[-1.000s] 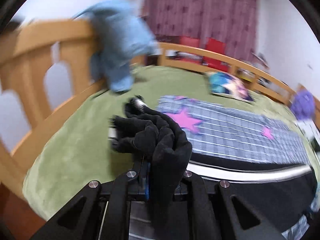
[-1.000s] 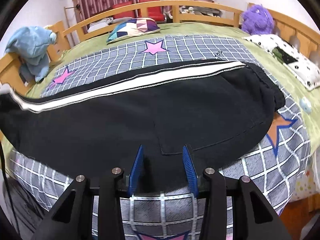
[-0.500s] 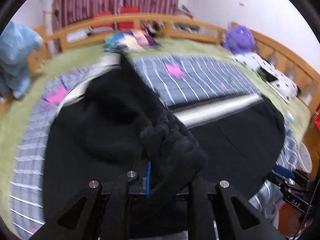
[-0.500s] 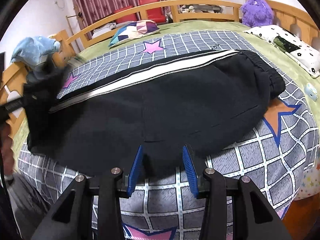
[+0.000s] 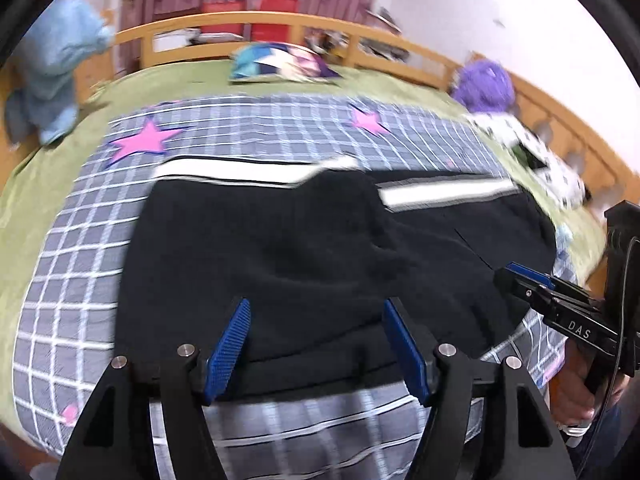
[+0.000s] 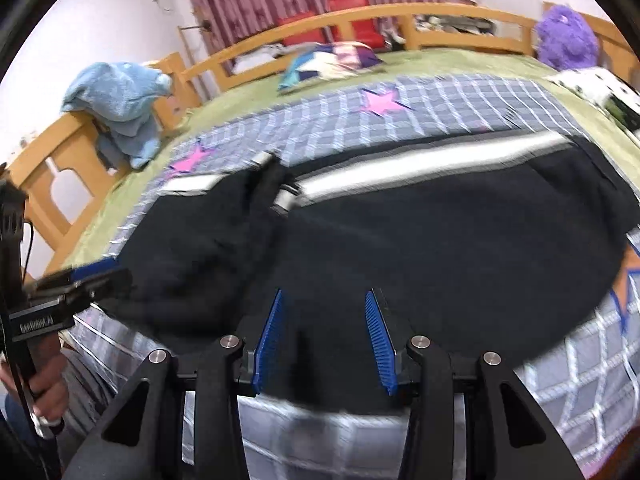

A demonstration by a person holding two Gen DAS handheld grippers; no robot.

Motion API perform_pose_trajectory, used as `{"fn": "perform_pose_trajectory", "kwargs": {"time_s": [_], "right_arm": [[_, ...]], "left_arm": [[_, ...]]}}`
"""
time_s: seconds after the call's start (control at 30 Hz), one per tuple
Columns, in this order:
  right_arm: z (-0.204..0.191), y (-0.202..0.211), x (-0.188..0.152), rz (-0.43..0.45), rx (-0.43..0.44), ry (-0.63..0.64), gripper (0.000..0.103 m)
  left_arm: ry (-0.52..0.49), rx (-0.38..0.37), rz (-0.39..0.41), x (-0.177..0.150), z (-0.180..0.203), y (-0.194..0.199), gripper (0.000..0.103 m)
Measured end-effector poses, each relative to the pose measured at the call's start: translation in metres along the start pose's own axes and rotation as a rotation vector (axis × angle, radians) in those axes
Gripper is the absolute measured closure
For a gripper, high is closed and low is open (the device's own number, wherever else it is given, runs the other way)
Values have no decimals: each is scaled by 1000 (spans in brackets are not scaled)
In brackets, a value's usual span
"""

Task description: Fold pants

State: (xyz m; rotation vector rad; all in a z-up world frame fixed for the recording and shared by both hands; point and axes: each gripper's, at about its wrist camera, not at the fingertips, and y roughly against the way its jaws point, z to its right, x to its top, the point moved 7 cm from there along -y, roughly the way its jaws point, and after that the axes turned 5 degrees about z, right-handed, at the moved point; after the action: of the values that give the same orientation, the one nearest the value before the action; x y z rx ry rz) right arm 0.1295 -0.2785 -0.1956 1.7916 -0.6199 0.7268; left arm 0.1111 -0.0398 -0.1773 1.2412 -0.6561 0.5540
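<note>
Folded over since a second ago, the black pants lie doubled on the bed's checked blanket. Left tongs are opening, cloth released; right tongs hover apart, empty.

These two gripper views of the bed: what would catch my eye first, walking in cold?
Black pants with a white side stripe sprawl across the grey checked blanket with pink stars, one leg flopped back over the rest. The left gripper, blue pads opening, has no cloth between them. At the bed's far side sit a purple plush toy and a blue plush toy.
</note>
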Motion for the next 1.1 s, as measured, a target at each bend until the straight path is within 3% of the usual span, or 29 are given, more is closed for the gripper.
{"fn": "perform_pose_trajectory", "kwargs": {"time_s": [0.13,0.3,0.37,0.43,0.5,0.63,0.7,0.8,0.97,1.03,1.1], "right_arm": [[-46,-17,15,12,85,44,61],[-79,-58,12,-48,76,113,61],[-86,-76,1,-98,51,132,68],[-90,-85,-6,-101,-15,191,83],[-90,-80,-6,-77,-26,223,86],[-81,-41,2,3,54,116,87],[-80,-35,-8,-13,72,88,87],[-84,-58,-42,-127,21,157,85],[-85,-44,-31,-88,55,174,69],[-79,-40,-18,-53,73,135,53],[-75,-51,-4,-38,58,130,51]], "left_arm": [[95,44,15,0,-52,8,37],[163,105,5,2,-88,-3,38],[175,126,9,3,-97,-7,38],[187,122,4,4,-101,-10,38],[192,126,2,2,-105,-12,38],[188,145,0,-4,-116,-13,38],[215,118,-9,-6,-119,-13,37],[235,106,-27,-7,-122,-15,36],[241,139,-43,-13,-128,-20,35],[261,137,-60,-15,-129,-24,34],[269,128,-68,-16,-129,-27,34]]}}
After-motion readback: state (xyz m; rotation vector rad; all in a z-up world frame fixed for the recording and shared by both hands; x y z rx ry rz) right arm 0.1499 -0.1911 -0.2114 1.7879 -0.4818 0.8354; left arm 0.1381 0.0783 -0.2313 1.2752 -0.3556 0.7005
